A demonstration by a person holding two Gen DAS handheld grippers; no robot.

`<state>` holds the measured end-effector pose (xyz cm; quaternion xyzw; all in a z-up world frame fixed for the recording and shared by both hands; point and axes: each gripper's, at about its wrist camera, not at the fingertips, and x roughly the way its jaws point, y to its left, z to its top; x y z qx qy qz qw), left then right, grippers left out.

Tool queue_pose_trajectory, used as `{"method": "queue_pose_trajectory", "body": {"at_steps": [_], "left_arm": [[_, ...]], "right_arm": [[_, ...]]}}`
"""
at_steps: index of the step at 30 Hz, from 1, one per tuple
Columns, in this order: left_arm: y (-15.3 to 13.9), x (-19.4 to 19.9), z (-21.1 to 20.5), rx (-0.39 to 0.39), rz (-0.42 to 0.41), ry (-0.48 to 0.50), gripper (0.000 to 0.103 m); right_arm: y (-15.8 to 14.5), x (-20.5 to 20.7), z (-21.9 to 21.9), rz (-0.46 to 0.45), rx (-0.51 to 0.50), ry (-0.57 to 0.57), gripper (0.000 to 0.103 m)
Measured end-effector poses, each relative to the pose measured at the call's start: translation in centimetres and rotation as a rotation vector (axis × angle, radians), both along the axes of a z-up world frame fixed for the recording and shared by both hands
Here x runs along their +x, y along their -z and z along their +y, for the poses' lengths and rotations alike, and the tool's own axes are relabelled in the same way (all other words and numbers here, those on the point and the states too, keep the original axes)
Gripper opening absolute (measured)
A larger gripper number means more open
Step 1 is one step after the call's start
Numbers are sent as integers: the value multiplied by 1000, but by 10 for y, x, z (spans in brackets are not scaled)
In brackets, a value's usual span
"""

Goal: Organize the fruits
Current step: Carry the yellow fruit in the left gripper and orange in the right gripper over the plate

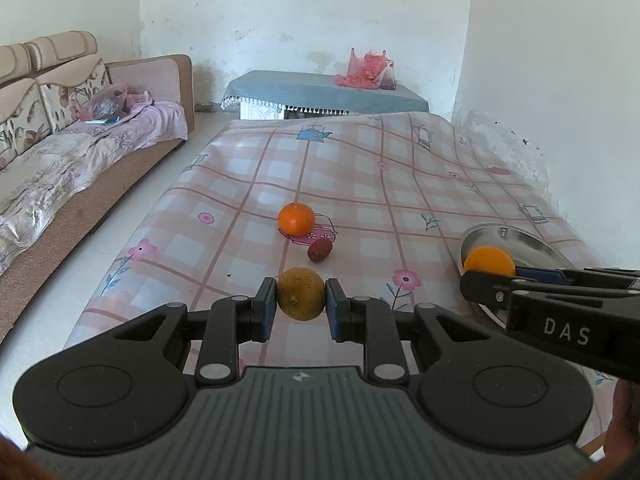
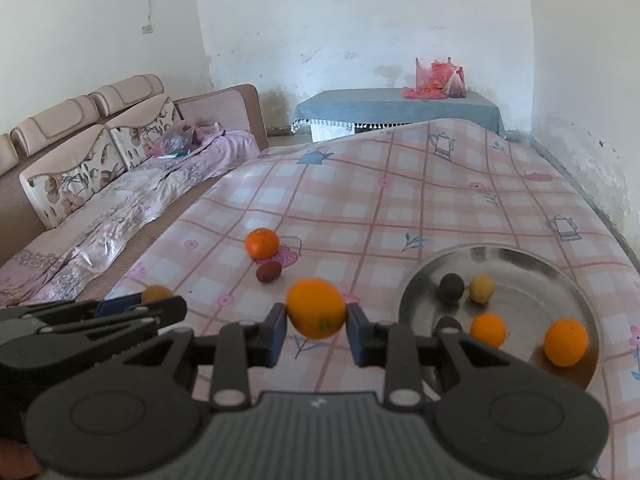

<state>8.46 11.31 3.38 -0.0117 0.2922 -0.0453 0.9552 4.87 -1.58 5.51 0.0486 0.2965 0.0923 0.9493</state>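
My left gripper [image 1: 301, 306] is shut on a yellow-brown round fruit [image 1: 301, 294], held above the checked tablecloth [image 1: 400, 200]. My right gripper [image 2: 317, 322] is shut on an orange [image 2: 317, 307], just left of the steel plate [image 2: 560, 276]. In the left wrist view the right gripper [image 1: 490, 276] enters from the right with its orange [image 1: 489, 261] in front of the plate [image 1: 520, 240]. The plate holds two oranges [image 2: 566, 342], a dark fruit [image 2: 451, 286] and a small yellow fruit [image 2: 482, 288]. A tangerine [image 1: 296, 219] and a small red-brown fruit [image 1: 320, 249] lie on the cloth.
A sofa [image 1: 80, 152] with a pink cover runs along the left, across a strip of floor. A low cabinet under a blue-grey cloth [image 1: 320, 92] stands beyond the table with red plastic bags [image 1: 370, 70]. A white wall [image 1: 560, 80] borders the table's right side.
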Motion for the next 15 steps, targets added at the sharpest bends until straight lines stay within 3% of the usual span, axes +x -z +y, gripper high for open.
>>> {"method": "queue_pose_trajectory", "body": {"at_steps": [15], "left_arm": [[3,-7,-4,-9,0,20,27]], "right_arm": [[0,-9,-12,-5,-11,19,30]]}}
